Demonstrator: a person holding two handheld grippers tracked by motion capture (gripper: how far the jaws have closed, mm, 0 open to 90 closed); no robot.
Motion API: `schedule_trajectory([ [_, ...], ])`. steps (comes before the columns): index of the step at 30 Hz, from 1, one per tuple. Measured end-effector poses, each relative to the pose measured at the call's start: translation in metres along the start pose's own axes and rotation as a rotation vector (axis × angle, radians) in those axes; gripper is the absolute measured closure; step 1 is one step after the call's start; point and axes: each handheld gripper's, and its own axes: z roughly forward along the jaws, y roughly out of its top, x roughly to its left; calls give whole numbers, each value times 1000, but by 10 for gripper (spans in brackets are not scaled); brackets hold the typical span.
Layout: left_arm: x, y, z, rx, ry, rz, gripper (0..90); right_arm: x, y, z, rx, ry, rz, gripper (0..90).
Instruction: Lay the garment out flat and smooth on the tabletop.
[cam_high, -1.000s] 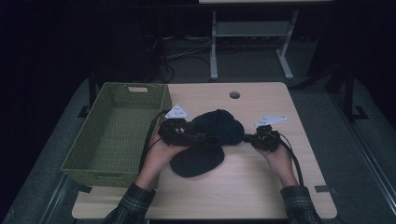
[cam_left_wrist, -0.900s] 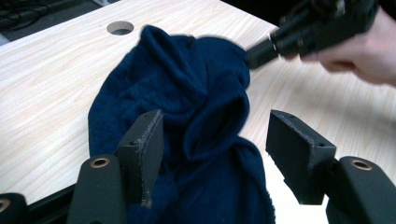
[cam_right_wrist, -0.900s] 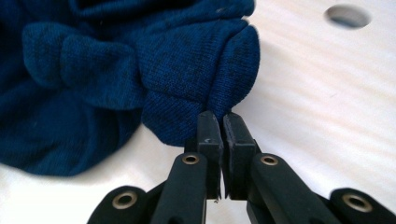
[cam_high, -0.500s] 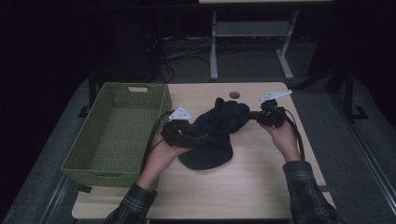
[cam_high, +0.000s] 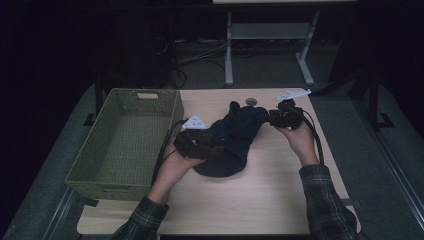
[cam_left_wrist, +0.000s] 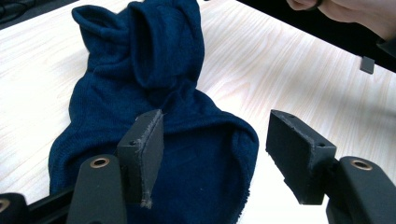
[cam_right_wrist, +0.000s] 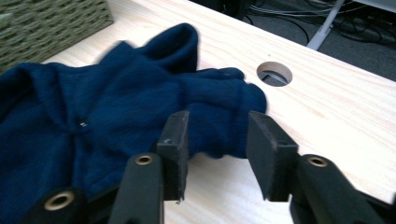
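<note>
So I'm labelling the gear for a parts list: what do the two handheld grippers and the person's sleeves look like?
Both the left gripper and right gripper are black, with flat rectangular jaws, brass-coloured rivets, a pale three-cornered top plate and a trailing black cable. The sleeves are dark plaid.

Basket (cam_high: 125, 145) left — garment (cam_high: 235, 140) right

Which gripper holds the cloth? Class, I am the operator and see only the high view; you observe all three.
Observer: The right gripper. A fold of the cloth fills the gap between its jaws, raised off the table.
Operator: And the left?
Observer: The left gripper is wide open, with one jaw over the cloth's hem and the other over bare table.
Operator: Is the cloth black?
Observer: No, it is a dark blue knit.
</note>
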Motion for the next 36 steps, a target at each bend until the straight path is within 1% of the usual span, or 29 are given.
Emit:
schedule_trajectory([
  [3, 0, 0, 1, 6, 1, 7, 362, 8, -8, -6, -6, 23, 0, 570],
  [5, -1, -1, 2, 4, 1, 4, 362, 12, -14, -7, 3, 51, 2, 570],
  [6, -1, -1, 2, 7, 0, 8, 362, 16, -18, -8, 2, 57, -2, 570],
  [8, -2, -1, 3, 6, 0, 7, 362, 22, -24, -8, 11, 91, -3, 568],
  [11, -1, -2, 4, 12, 0, 7, 362, 35, -34, -6, 34, 128, -8, 562],
  [13, 0, -2, 4, 11, 2, 6, 362, 44, -40, -6, 28, 150, -15, 564],
  [14, 0, -2, 3, 12, 1, 6, 362, 49, -44, -5, 32, 168, -16, 564],
  [17, 1, -3, 2, 6, 3, -1, 362, 63, -53, -2, 46, 200, -29, 564],
  [19, 2, -3, 2, 5, 5, -5, 362, 71, -58, -1, 44, 221, -27, 570],
  [21, 2, -3, 1, 5, 7, -5, 362, 80, -62, 2, 58, 240, -39, 572],
  [23, 2, -3, 1, 4, 8, -6, 362, 87, -65, 4, 59, 243, -55, 581],
  [25, 2, -3, 1, 4, 8, -7, 362, 93, -68, 7, 67, 252, -58, 583],
  [26, 2, -3, 1, 4, 8, -6, 362, 96, -70, 10, 82, 251, -51, 583],
  [27, 3, -3, 1, 5, 9, -4, 362, 97, -71, 11, 83, 251, -57, 584],
  [30, 3, -3, 1, 10, 8, 0, 362, 100, -75, 16, 94, 254, -52, 590],
  [31, 3, -3, 1, 9, 8, -1, 362, 100, -76, 18, 102, 250, -66, 591],
  [32, 3, -4, 1, 10, 8, -4, 362, 100, -77, 20, 110, 247, -68, 598],
  [34, 3, -4, 1, 10, 7, -4, 362, 101, -80, 23, 123, 244, -66, 620],
  [36, 3, -4, 1, 9, 9, -3, 362, 101, -82, 26, 133, 240, -72, 669],
])
